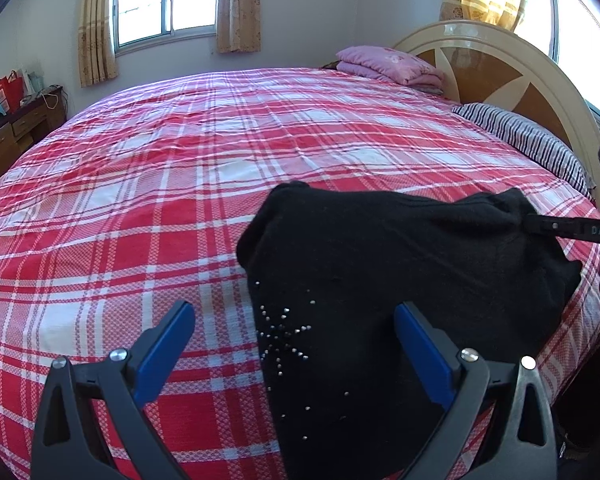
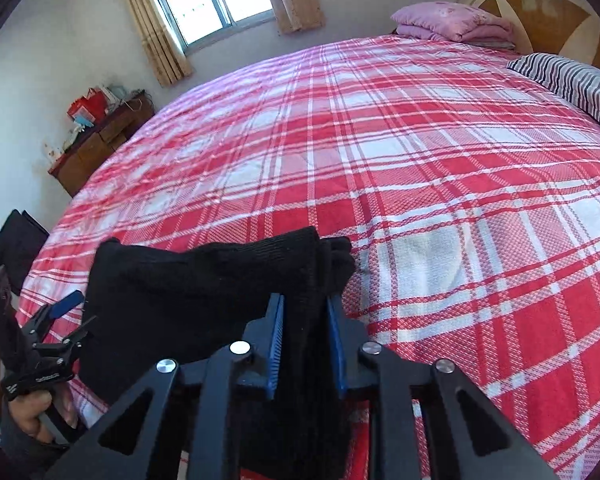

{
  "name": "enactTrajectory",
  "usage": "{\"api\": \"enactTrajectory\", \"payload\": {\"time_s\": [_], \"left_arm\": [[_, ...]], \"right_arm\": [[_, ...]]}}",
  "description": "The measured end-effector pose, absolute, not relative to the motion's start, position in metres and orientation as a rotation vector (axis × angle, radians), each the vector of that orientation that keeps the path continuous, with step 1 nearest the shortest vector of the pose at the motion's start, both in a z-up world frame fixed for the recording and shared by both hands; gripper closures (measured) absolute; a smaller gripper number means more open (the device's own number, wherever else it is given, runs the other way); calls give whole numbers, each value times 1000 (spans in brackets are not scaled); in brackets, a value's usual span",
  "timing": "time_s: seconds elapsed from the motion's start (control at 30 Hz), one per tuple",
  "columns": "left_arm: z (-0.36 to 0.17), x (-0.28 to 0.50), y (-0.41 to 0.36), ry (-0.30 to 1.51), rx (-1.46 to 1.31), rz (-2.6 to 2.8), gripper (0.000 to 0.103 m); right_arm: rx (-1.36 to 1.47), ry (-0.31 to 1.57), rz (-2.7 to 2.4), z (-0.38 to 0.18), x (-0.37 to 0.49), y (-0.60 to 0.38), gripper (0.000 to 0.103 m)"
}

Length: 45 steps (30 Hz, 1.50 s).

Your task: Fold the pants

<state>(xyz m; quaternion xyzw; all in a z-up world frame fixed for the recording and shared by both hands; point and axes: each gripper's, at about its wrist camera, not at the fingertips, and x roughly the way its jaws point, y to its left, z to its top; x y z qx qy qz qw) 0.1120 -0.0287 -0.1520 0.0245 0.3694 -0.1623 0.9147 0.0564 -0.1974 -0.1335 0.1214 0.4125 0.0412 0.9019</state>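
Item: black knit pants (image 1: 400, 264), soft, bunched, w/ small silver studs in a starburst, lay on bed (image 1: 180, 168) w/ red-white plaid cover, near edge; lower part cut off by frame. Right hand-held gripper (image 2: 305, 320), blue ribbed pads, was clamped narrow on a thick fold of pants. Left hand-held gripper (image 1: 294, 340) stood wide, nothing pinched, one finger over fabric.

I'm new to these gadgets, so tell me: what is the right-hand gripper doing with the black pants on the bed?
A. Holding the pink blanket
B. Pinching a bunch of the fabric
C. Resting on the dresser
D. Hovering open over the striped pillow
B: the right gripper has its blue pads closed on a thick fold of the black pants.
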Motion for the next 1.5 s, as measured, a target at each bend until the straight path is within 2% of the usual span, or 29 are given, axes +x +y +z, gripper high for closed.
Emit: {"api": "enactTrajectory", "payload": {"time_s": [0.2,0.27,0.3,0.43,0.53,0.87,1.5], "left_arm": [[-162,118,-26,784,34,-343,0],[-162,118,-23,781,19,-346,0],[-162,118,-23,779,19,-344,0],[-164,119,-22,786,0,-367,0],[-169,126,-20,816,-36,-399,0],[-169,135,-34,830,-18,-427,0],[-170,136,-37,827,-5,-486,1]], "right_arm": [[302,897,74,-154,69,-212,84],[347,897,94,-154,69,-220,74],[364,895,95,-152,68,-224,66],[354,902,92,-150,60,-221,65],[332,929,108,-155,57,-216,60],[338,911,135,-162,60,-217,58],[351,887,162,-168,61,-220,60]]}}
